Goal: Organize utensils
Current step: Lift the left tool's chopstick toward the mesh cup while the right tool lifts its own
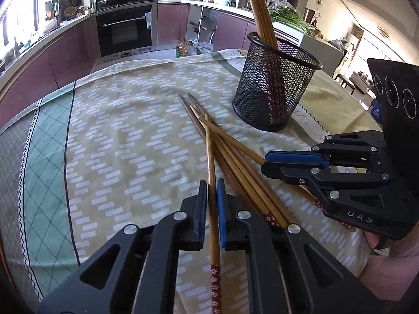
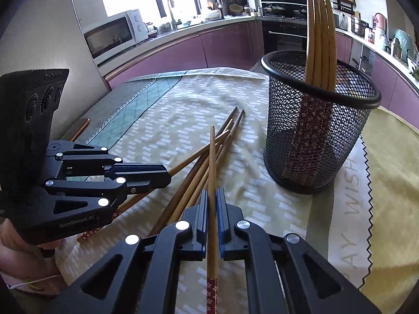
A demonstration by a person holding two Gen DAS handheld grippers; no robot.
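Because the task is to organize utensils, we read the black mesh holder (image 1: 275, 83) as the goal: it stands upright on the bench cloth (image 1: 117, 136), and several chopsticks (image 1: 259, 13) already lean inside it w/ their patterned ends down and plain tips up. The rest lie as a loose crossed pile (image 1: 235, 162) on the cloth, just beside the holder, between the two claws. We think they are taken one at a time since the sticks overlap, and a single stick is easier to lift clean from the heap.

Left claw (image 1: 210, 209): its jaws are nearly together, clamped on one chopstick (image 1: 211, 172) that runs straight along the fingers, red flowered end toward the camera, plain tip pointing away over the pile. Right claw (image 2: 212, 209): same situation, jaws pressed on its own chopstick (image 2: 212, 162), approx. at the middle of the stick, tip forward and a bit raised over the others. From the left view, the right claw (image 1: 272, 163) bites a stick that comes out of the pile sideways.

Both held sticks touch or cross the pile at the far end; we cannot tell if they are free of it. Each claw points down at a slant, so the sticks must be turned more upright before they go in the holder, we judge.
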